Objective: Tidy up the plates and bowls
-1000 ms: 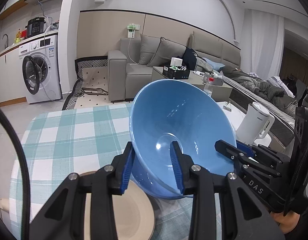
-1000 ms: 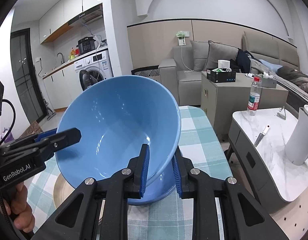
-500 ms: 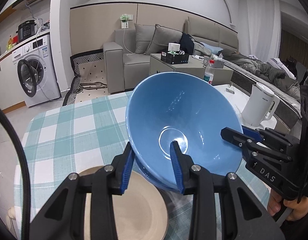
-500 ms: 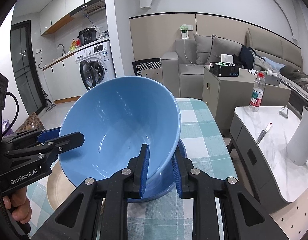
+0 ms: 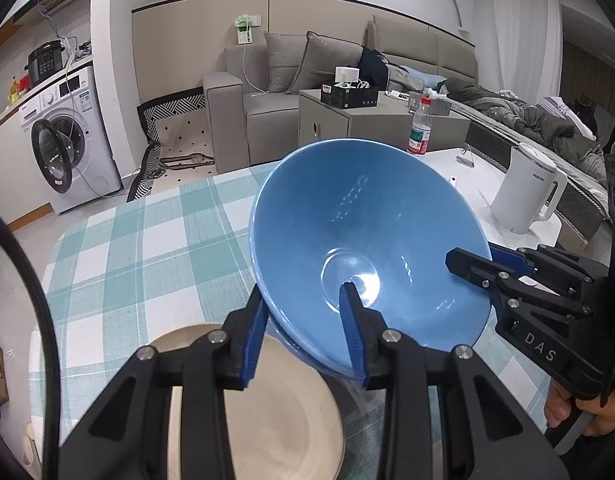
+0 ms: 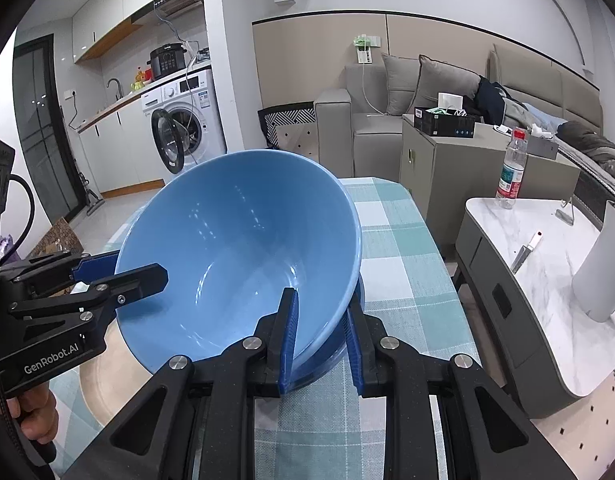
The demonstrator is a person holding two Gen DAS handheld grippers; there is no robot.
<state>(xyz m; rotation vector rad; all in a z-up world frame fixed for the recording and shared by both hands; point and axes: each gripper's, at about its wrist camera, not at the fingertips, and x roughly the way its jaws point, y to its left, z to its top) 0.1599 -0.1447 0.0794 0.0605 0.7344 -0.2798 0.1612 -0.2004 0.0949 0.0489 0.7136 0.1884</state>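
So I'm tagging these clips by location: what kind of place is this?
Likely a small open-plan flat: a washing machine under a kitchen counter, a grey sofa nearby, and a table with a checked cloth.

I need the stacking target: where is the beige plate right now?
In the left wrist view the beige plate lies at bottom centre on the checked tablecloth, just below-left of the tilted blue bowl.
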